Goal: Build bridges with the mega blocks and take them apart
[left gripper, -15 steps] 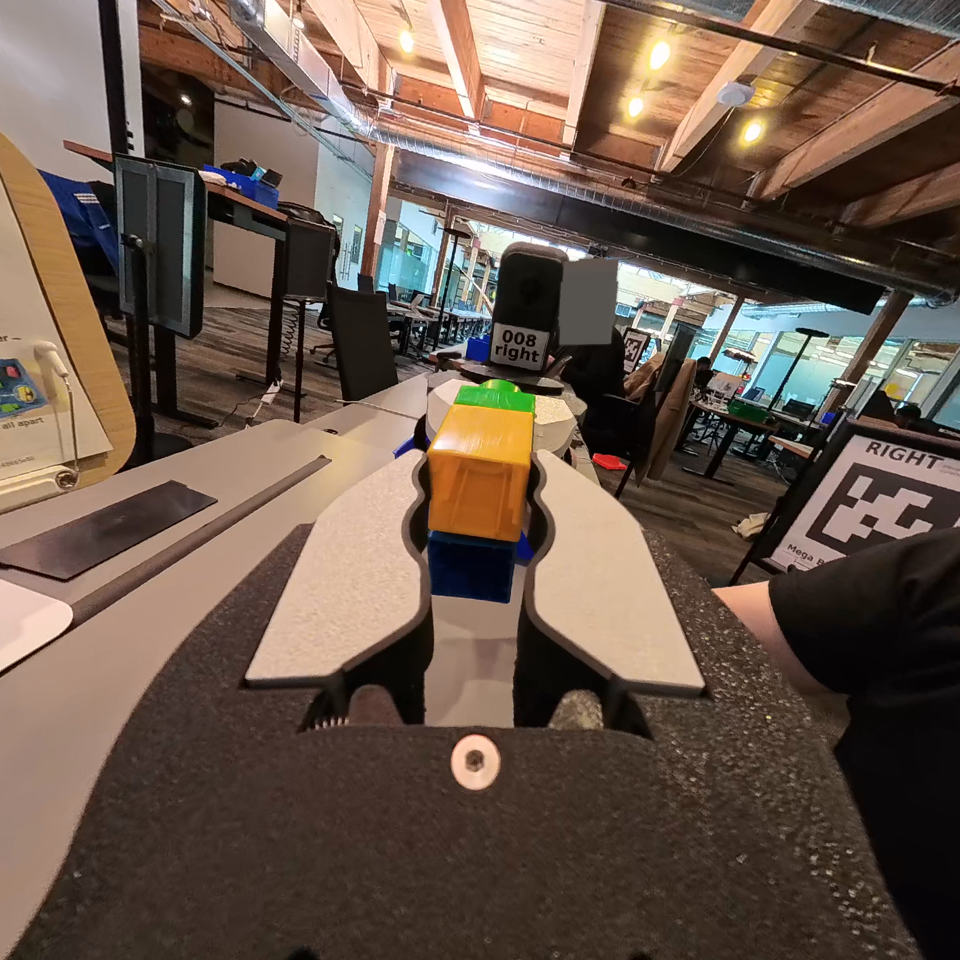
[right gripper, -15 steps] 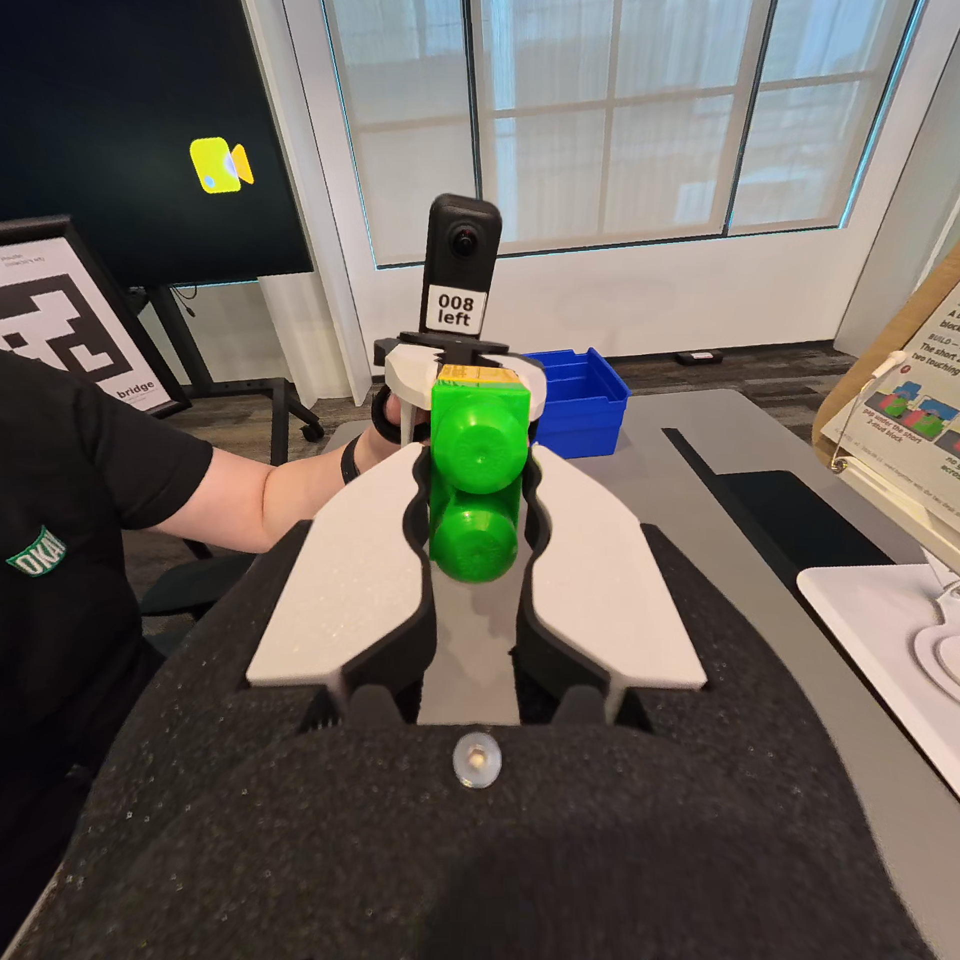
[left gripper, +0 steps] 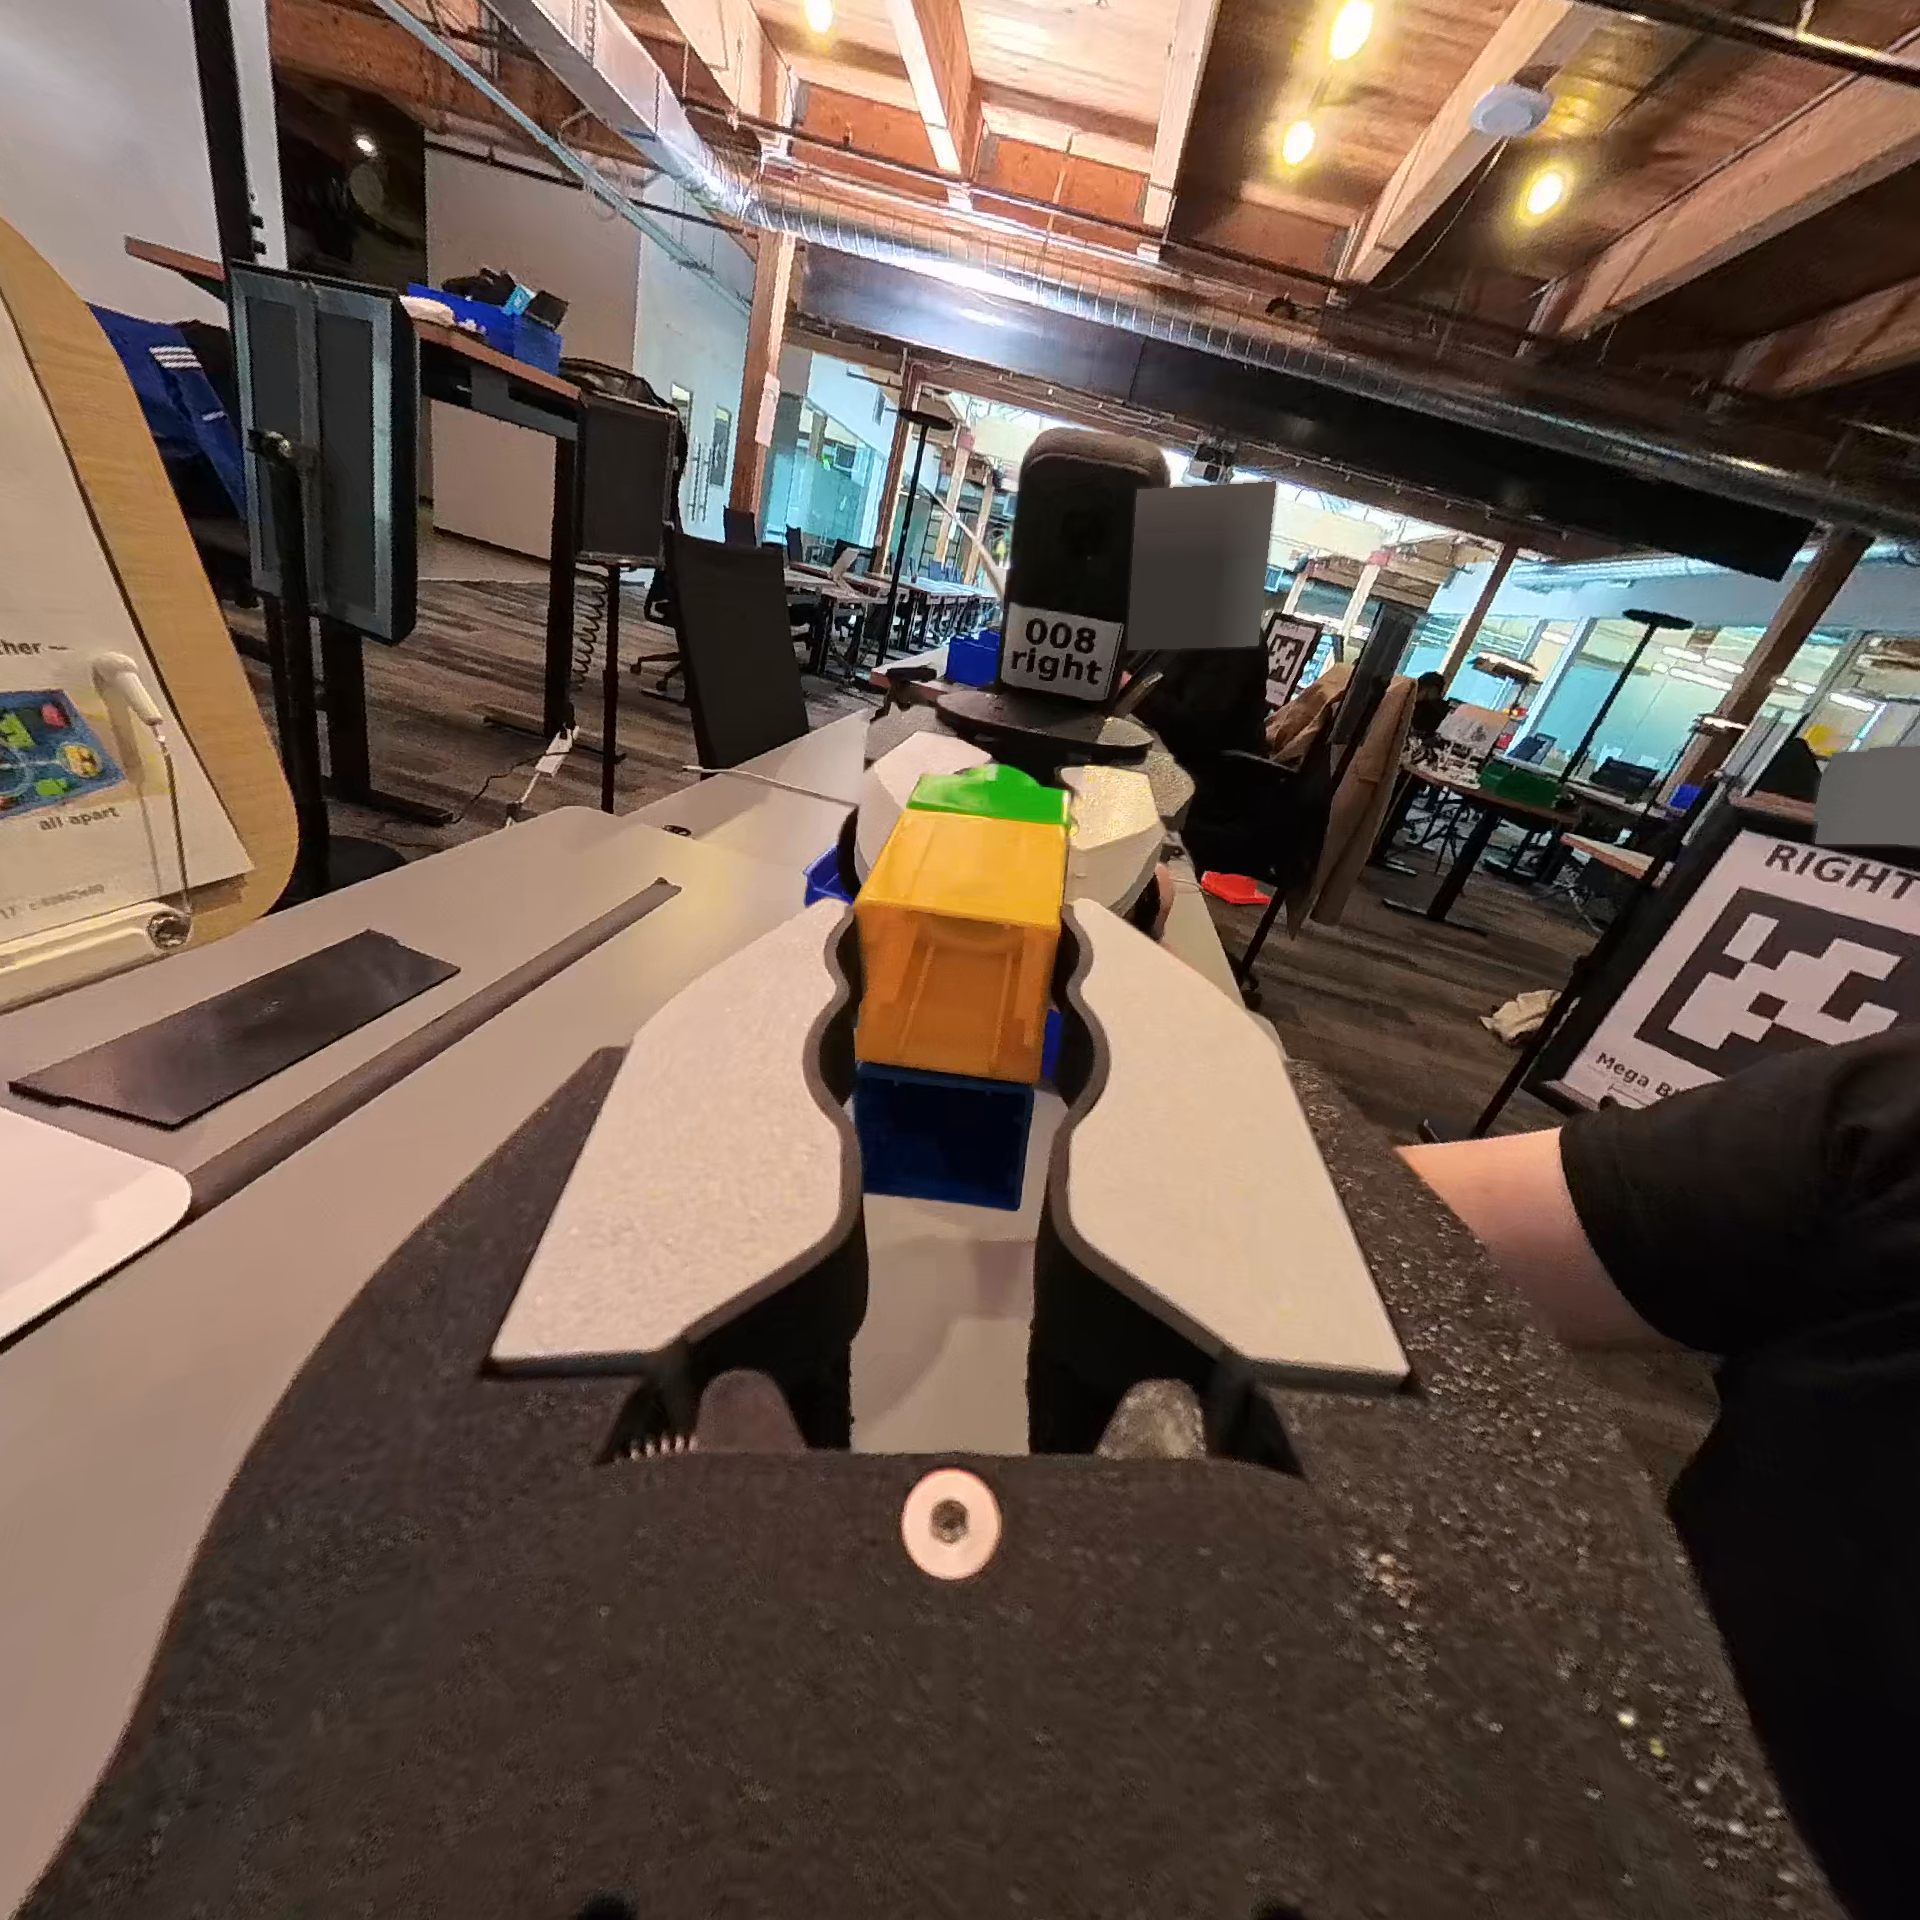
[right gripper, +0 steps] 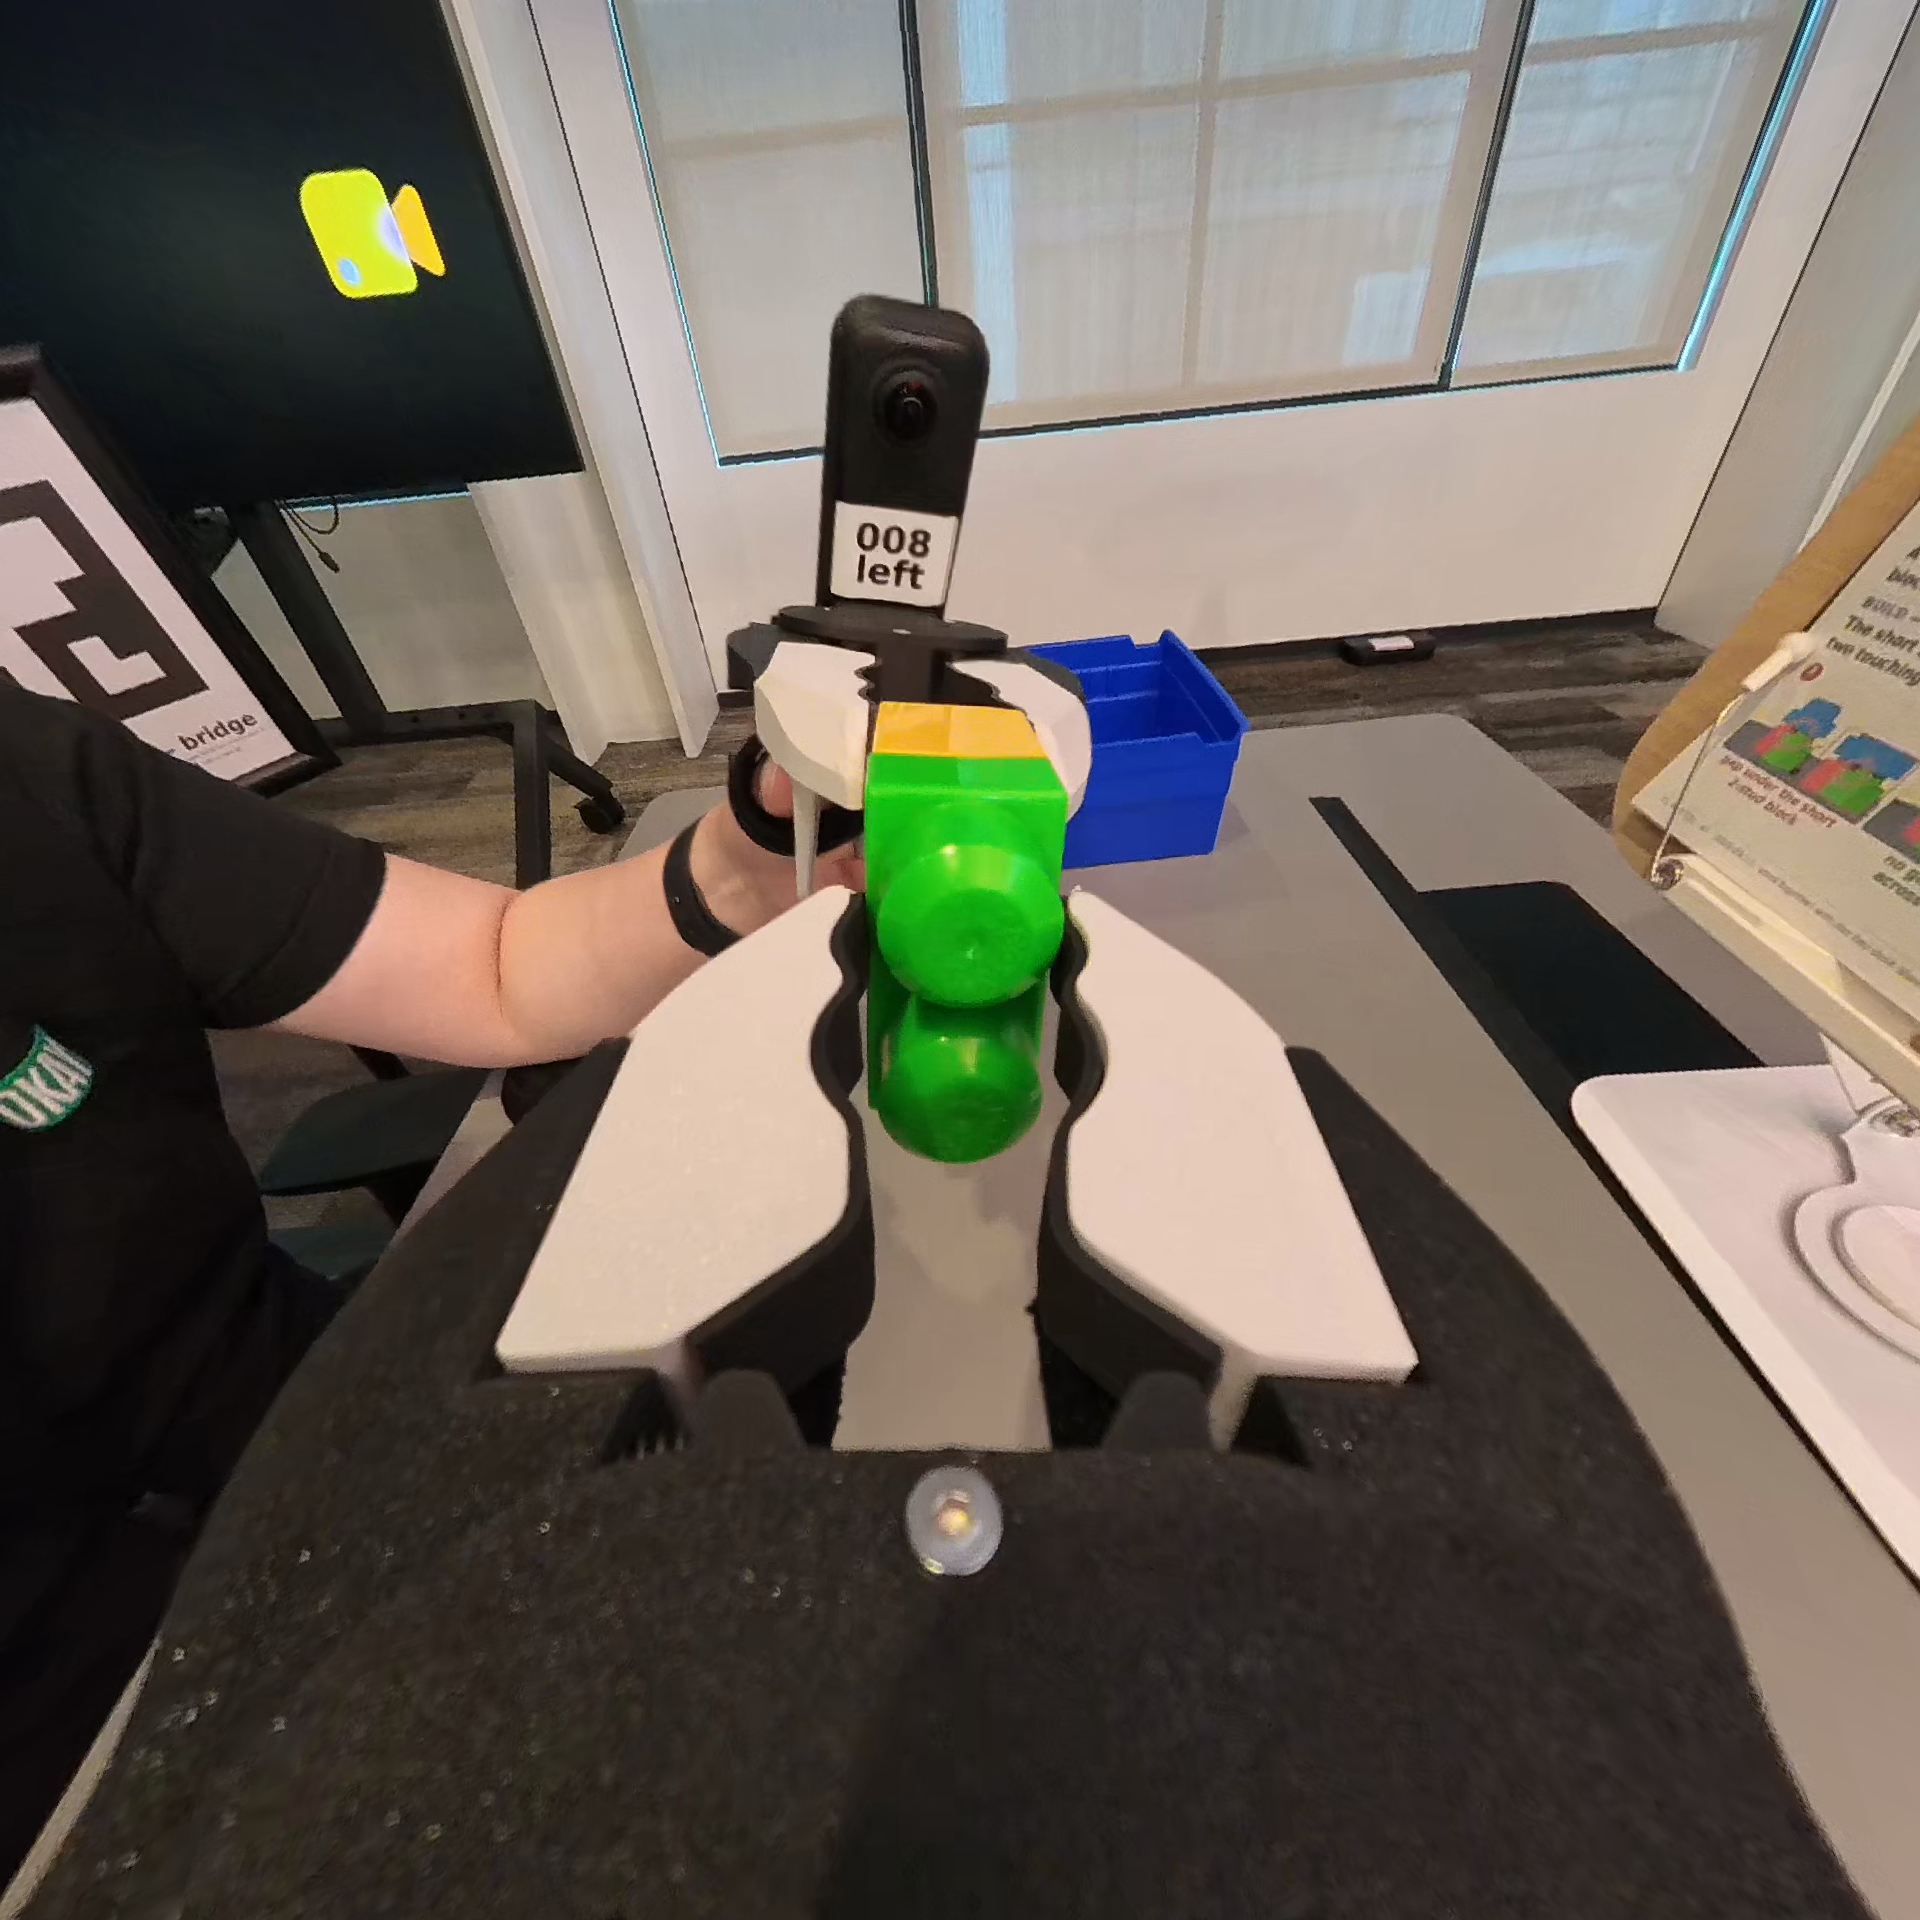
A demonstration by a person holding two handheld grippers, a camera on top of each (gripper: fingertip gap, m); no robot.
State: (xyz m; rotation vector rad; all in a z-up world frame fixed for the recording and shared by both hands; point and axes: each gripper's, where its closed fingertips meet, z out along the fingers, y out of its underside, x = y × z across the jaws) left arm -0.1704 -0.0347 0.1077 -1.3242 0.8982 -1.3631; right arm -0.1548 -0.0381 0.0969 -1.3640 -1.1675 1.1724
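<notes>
Bright, sharp wide-angle views, edges bowed, ceiling lamps (left gripper: 1544, 189) glaring

Blocks before you: one yellow block (left gripper: 956, 987), one blue block (left gripper: 940, 1143), one green block (right gripper: 961, 935).
Grippers in your hands: two.
Blue bins: one blue bin (right gripper: 1153, 748).

Black sleeve (right gripper: 187, 935); white-fingered claw (right gripper: 961, 997)

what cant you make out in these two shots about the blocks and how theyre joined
- Left wrist view: the seam between yellow block and green block is hidden behind the yellow block.
- Left wrist view: the blue block is partly covered by the yellow one; its full shape is unclear.
- Right wrist view: the green block hides all but the yellow top edge; no blue block shows.
</notes>
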